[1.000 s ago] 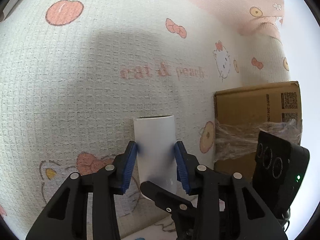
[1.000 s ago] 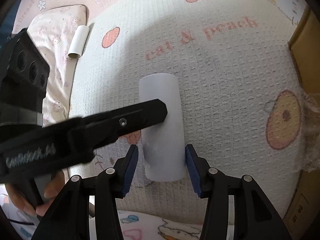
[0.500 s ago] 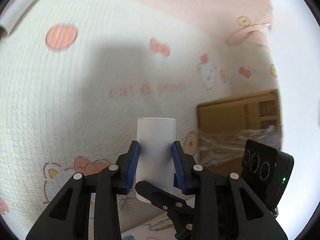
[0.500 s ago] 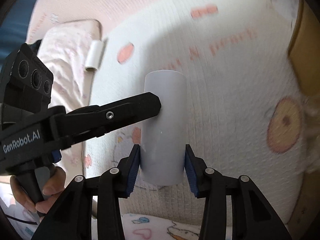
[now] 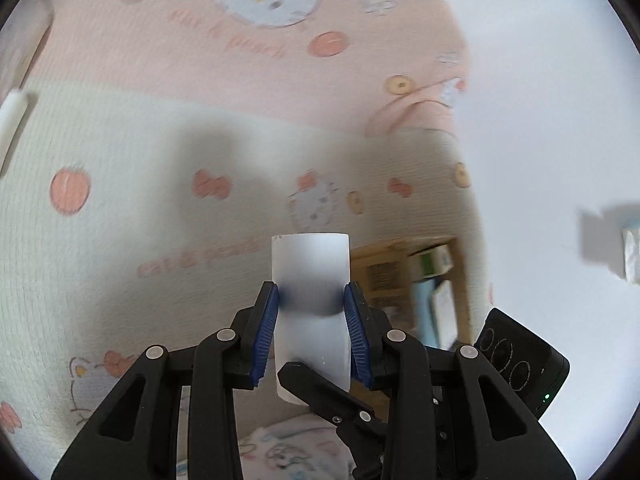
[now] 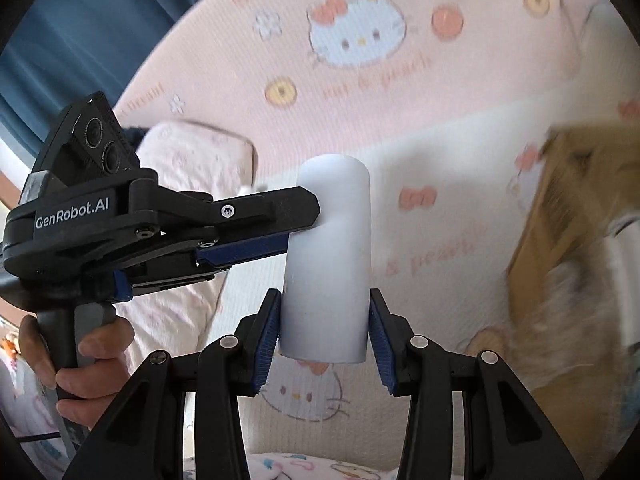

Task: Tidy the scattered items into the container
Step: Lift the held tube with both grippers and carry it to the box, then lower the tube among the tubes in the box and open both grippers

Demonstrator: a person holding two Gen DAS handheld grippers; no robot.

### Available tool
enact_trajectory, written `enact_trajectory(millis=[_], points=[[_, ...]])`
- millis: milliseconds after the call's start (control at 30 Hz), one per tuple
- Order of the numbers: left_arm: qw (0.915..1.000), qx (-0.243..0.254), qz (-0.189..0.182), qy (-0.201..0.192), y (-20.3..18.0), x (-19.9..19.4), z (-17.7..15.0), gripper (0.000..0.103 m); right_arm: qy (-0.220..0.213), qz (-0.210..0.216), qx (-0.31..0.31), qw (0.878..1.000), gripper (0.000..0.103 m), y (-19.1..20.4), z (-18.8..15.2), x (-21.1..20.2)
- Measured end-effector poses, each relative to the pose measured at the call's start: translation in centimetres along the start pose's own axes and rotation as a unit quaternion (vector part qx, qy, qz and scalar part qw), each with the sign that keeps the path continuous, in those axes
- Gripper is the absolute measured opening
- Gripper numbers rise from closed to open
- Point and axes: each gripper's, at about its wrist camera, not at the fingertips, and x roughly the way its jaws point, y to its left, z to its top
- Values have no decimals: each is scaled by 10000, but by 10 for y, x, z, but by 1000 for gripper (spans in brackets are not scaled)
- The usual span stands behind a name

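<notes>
Blanket [image 5: 120, 240] below, largest. Box [image 6: 560, 216] to the right, likely the drop spot. White tube [image 6: 326, 264] up off the blanket, both claws clamped on it: right gripper [image 6: 324, 332] low, left gripper [image 5: 310, 330] crosswise, sharing the carry.

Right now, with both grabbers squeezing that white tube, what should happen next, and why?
Probably carry the white tube toward the open cardboard box on the right. Both the left gripper and right gripper clamp it, and it looks lifted off the blanket.
</notes>
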Motion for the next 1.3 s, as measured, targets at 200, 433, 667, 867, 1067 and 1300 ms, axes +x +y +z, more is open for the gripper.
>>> enact_trajectory(millis=[200, 433, 667, 867, 1067, 1300], points=[[9954, 949, 70, 74, -66, -1, 3, 37, -313, -375, -200, 9986, 40, -2, 12, -41], [9879, 1534, -133, 163, -125, 28, 6, 37, -590, -838, -110, 9947, 40, -31, 24, -87], [9814, 1691, -85, 908, -164, 95, 2, 37, -279, -1239, 206, 9917, 40, -87, 18, -111], [9733, 1712, 155, 1522, -174, 156, -10, 37, 152, -1396, 823, 9867, 40, -140, 16, -106], [9683, 1614, 392, 1866, -175, 199, -16, 37, 560, -1482, 956, 9827, 40, -175, 12, -95], [9603, 1600, 720, 2169, -174, 224, -22, 37, 923, -1513, 951, 9796, 39, -199, 20, -75]])
